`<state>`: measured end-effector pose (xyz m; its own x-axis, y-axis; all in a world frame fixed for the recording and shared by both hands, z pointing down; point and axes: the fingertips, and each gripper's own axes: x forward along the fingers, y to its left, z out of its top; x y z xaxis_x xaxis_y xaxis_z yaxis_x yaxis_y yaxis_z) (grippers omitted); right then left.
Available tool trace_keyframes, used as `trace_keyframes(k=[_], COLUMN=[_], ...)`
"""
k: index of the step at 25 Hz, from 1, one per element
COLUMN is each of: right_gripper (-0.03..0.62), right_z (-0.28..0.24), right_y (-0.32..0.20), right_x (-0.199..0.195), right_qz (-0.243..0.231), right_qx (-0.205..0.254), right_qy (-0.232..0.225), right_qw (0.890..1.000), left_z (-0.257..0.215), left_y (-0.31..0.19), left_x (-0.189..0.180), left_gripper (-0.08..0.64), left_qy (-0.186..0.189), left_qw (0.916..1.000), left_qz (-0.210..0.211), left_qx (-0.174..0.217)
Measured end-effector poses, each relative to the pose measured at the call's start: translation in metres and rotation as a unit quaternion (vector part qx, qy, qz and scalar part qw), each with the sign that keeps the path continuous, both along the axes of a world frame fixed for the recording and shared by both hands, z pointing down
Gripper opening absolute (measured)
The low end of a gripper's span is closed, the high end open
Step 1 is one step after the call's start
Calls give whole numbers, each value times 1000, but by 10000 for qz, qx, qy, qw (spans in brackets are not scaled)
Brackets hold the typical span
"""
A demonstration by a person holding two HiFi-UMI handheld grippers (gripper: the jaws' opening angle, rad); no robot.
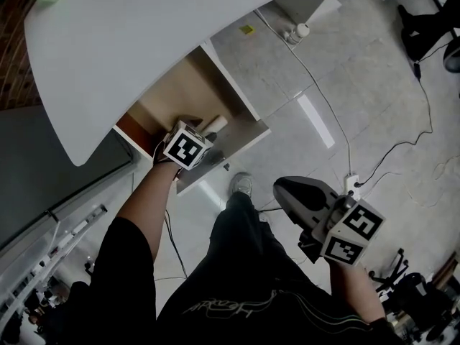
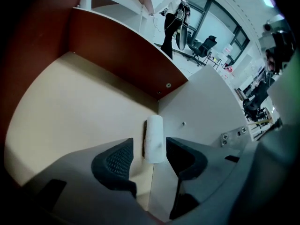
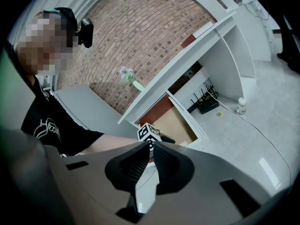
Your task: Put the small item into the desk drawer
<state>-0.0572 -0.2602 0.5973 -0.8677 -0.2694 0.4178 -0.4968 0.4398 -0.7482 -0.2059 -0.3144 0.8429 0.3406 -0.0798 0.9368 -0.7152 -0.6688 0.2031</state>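
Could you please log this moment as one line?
drawer: open | white roll: lying inside | left tongs: open around it | right tongs: shut, empty

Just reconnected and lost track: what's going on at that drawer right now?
The person has the left claw reaching into the open desk drawer. Its jaws stand apart on either side of a small white cylinder, which lies on the drawer floor against the side wall and does not look gripped. The right claw is shut on nothing and held away from the drawer, idle.
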Motion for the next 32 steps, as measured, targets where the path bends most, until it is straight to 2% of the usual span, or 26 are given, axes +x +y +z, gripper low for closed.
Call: trace_keyframes(k=[4, 9, 14, 16, 18, 20, 22, 24, 27, 30, 32], right_gripper=[54, 54, 54, 54, 54, 54, 54, 54, 54, 54, 54], right_z=[-17, -52, -98, -120, -143, -167, -196, -225, -269, -315, -343], right_y=[12, 34, 67, 76, 85, 99, 115, 130, 161, 192, 215], right_x=[6, 15, 32, 45, 61, 77, 89, 97, 106, 109, 111], right_qz=[-41, -265, -385, -348, -274, -229, -229, -237, -300, -429, -459], right_qx=[167, 591, 996, 1258, 1516, 1719, 1947, 2160, 2425, 2807, 2988], right_qy=[-42, 102, 186, 236, 270, 245, 170, 47, -117, -221, -335], right_qw=[9998, 9978, 9941, 9912, 9877, 9845, 9805, 9761, 9696, 9586, 9526], left_z=[-37, -117, -210, -247, -290, -336, -385, -429, -488, -543, -573], left_y=[1, 12, 52, 73, 93, 117, 143, 170, 215, 251, 276], left_x=[-3, 6, 25, 36, 54, 78, 100, 120, 149, 168, 180], left_gripper=[238, 236, 198, 154, 130, 82, 59, 43, 37, 31, 29], left_qy=[77, 335, 814, 955, 1261, 1769, 2275, 2622, 2953, 3147, 3260], left_qw=[9988, 9933, 9809, 9772, 9717, 9595, 9419, 9261, 9087, 8899, 8812], left_qz=[-381, -755, -1349, -1447, -1457, -1598, -1797, -1883, -1827, -1792, -1743], left_qx=[290, 811, 1143, 1227, 1364, 1498, 1694, 1952, 2317, 2775, 2946])
